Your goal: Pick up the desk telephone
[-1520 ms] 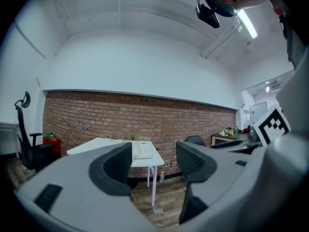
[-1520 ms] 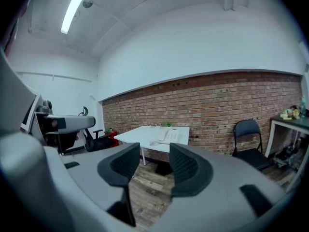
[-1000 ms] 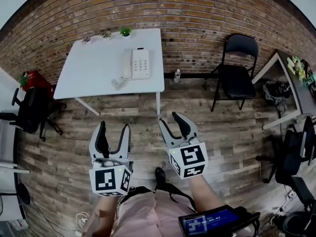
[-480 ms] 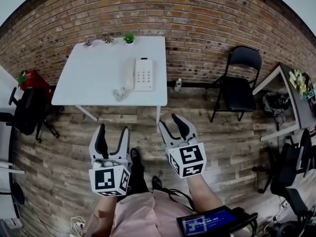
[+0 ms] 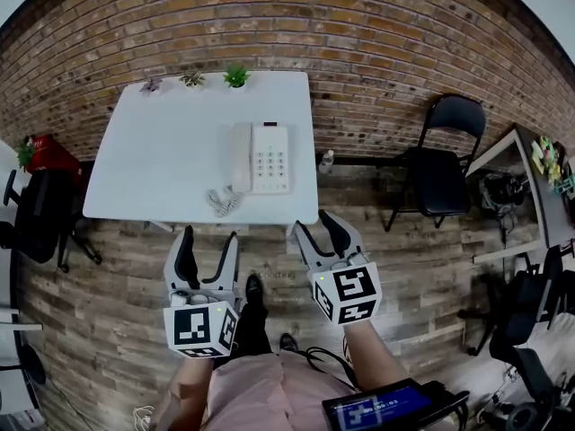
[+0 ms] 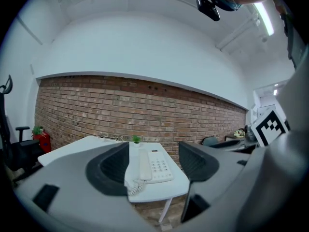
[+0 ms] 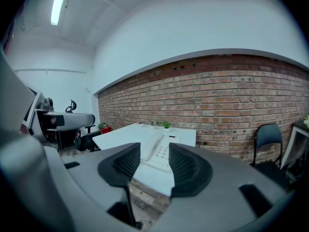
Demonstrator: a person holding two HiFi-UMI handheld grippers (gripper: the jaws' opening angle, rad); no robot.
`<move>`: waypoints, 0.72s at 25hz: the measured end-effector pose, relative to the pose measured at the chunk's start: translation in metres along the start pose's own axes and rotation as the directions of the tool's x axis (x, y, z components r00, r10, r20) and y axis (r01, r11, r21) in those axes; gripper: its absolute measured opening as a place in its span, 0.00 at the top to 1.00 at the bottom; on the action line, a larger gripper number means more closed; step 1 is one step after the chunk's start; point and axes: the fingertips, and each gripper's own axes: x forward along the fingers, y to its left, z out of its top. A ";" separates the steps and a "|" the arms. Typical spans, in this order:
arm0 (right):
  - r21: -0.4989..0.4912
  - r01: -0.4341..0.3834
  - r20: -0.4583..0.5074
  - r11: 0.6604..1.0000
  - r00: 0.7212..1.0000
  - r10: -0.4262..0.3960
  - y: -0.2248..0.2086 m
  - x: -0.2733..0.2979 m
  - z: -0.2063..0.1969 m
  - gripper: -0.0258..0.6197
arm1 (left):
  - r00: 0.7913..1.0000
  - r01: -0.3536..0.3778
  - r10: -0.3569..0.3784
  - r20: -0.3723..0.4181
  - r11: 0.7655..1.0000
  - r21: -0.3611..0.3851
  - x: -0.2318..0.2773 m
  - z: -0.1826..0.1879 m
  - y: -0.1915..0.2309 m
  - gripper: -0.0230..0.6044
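Straight out at twelve o'clock from both claws, the desk telephone (image 5: 262, 157) sits on the white table (image 5: 153, 160) by the brick wall (image 5: 359, 34), its handset (image 5: 241, 156) on its nine o'clock side. On the left gripper (image 5: 208, 236) the jaws stand wide and are opening, with nothing between them. At its three o'clock, the right gripper (image 5: 314, 223) keeps a narrower gap, also empty. Neither touches the telephone.

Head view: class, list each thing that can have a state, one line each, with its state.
desk telephone, handset on its cradle, resting on the table, untouched
cord, coiled, bunched by the table's front edge
left gripper, fingers opening, nothing between them
right gripper, fingers apart, empty
folding chair, unfolded, nobody on it
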 end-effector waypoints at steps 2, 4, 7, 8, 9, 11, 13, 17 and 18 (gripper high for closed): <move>0.005 0.011 -0.005 1.000 1.000 -0.011 -0.005 0.023 0.007 0.67 | 1.000 0.020 -0.020 -0.009 1.000 -0.003 0.025 0.001 0.012 0.45; 0.008 0.025 -0.005 1.000 1.000 -0.024 -0.010 0.046 0.016 0.67 | 0.999 0.042 -0.042 -0.015 0.999 -0.005 0.050 0.005 0.025 0.44; 0.010 0.056 0.001 0.998 0.998 -0.056 -0.021 0.074 0.032 0.67 | 0.997 0.080 -0.080 -0.014 0.997 -0.007 0.086 0.015 0.038 0.43; 0.009 0.067 0.006 0.998 0.998 -0.067 -0.025 0.083 0.038 0.67 | 0.996 0.092 -0.092 -0.011 0.996 -0.008 0.097 0.018 0.041 0.43; 0.009 0.078 0.011 0.997 0.997 -0.078 -0.029 0.091 0.045 0.67 | 0.994 0.105 -0.105 -0.007 0.994 -0.008 0.108 0.022 0.044 0.43; 0.007 0.098 0.024 0.995 0.995 -0.098 -0.035 0.105 0.056 0.67 | 0.992 0.129 -0.129 0.003 0.992 -0.007 0.128 0.031 0.051 0.43; 0.005 0.113 0.035 0.994 0.993 -0.113 -0.040 0.116 0.067 0.67 | 0.989 0.148 -0.148 0.012 0.989 -0.006 0.144 0.039 0.056 0.42; -0.001 0.138 0.051 0.990 0.989 -0.137 -0.049 0.129 0.084 0.67 | 0.984 0.175 -0.175 0.027 0.985 -0.004 0.167 0.053 0.062 0.42; -0.001 0.143 0.055 0.990 0.988 -0.142 -0.051 0.132 0.088 0.67 | 0.983 0.182 -0.182 0.028 0.983 -0.001 0.172 0.055 0.062 0.42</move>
